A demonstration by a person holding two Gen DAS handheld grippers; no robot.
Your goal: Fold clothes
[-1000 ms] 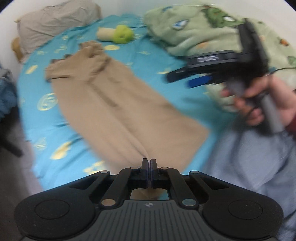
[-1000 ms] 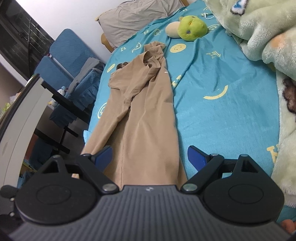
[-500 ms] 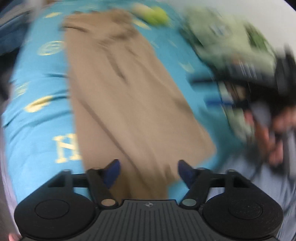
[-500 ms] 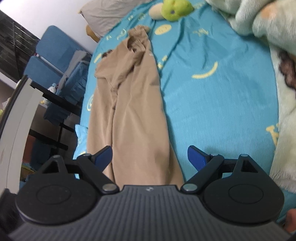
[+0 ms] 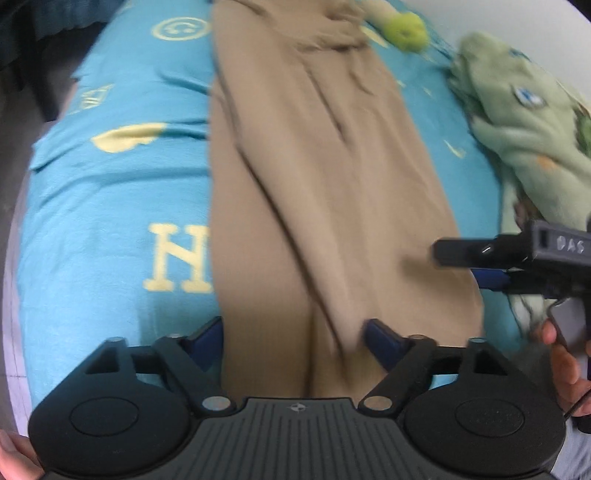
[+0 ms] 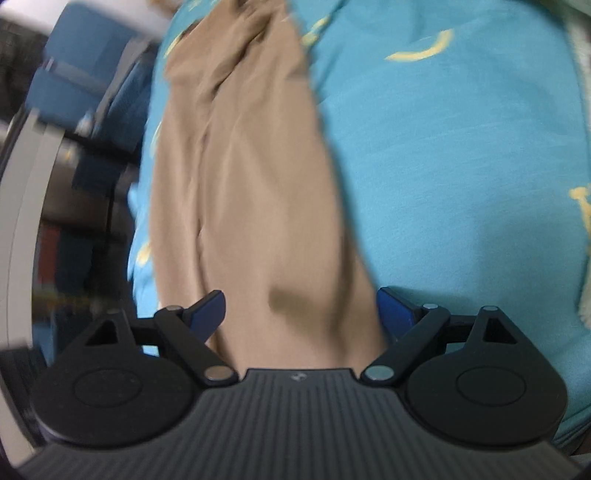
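I have the tan trousers (image 5: 314, 177) laid out long on the bed (image 5: 110, 206), and the whole next move turns on how that length runs from my two grippers. The garment's long axis goes straight away from both cameras: its near end sits right under me, its bunched far end lies up by the green plush toy (image 5: 406, 27).

My left gripper (image 5: 293, 334) hangs over the near end with its jaws spread wide, the fabric lying between the blue fingers (image 5: 207, 336) but not pinched (the cloth looks slack there, no pull lines that I can see). My right gripper (image 6: 301, 312) is likewise splayed open, straddling the near end from the other side; in the left view it (image 5: 480, 254) comes in from the right edge, just above the cloth's right border.

So both hands are at the same end, side by side across the width. I judge the fold will be made lengthwise, carrying this near end away toward the far one, and each gripper takes its own corner. Neither has closed on anything yet.

The green blanket (image 5: 524, 122) lies close on the right, which could snag.
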